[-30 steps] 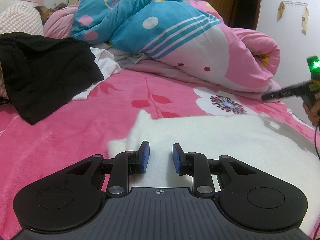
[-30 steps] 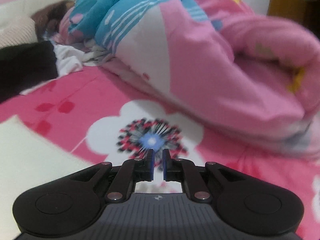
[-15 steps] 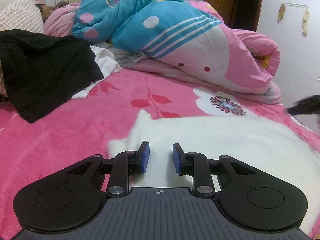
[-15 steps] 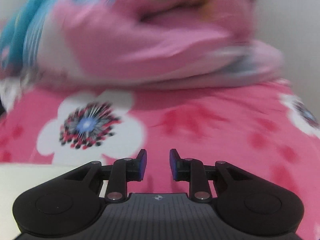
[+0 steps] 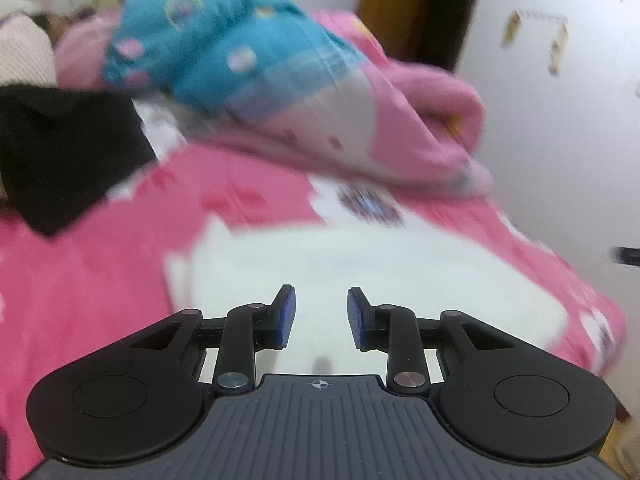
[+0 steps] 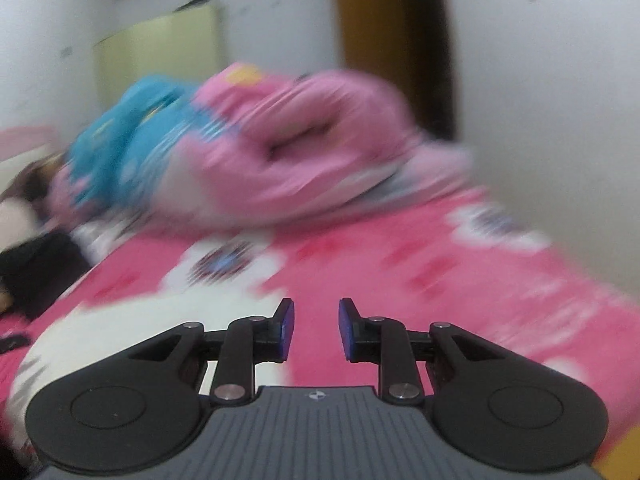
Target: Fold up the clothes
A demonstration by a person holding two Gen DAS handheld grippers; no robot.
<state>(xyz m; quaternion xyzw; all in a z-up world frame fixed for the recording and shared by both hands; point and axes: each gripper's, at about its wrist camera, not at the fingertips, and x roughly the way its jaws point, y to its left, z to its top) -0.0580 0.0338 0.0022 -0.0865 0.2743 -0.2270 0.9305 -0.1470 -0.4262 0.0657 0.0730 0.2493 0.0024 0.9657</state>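
Observation:
A white fleecy garment lies flat on the pink flowered bedsheet. My left gripper is open and empty, raised above the garment's near part. My right gripper is open and empty, above the pink sheet just right of the garment's right end, which shows in the right wrist view. A black garment lies in a heap at the far left of the bed. Both views are blurred by motion.
A rolled pink and blue quilt lies across the far side of the bed. A wall runs along the bed's right edge. A brown door stands behind the quilt.
Both grippers have lifted and pulled back from the bed. The right gripper opened from nearly shut and swung right, then up. The left gripper stays open over the white garment.

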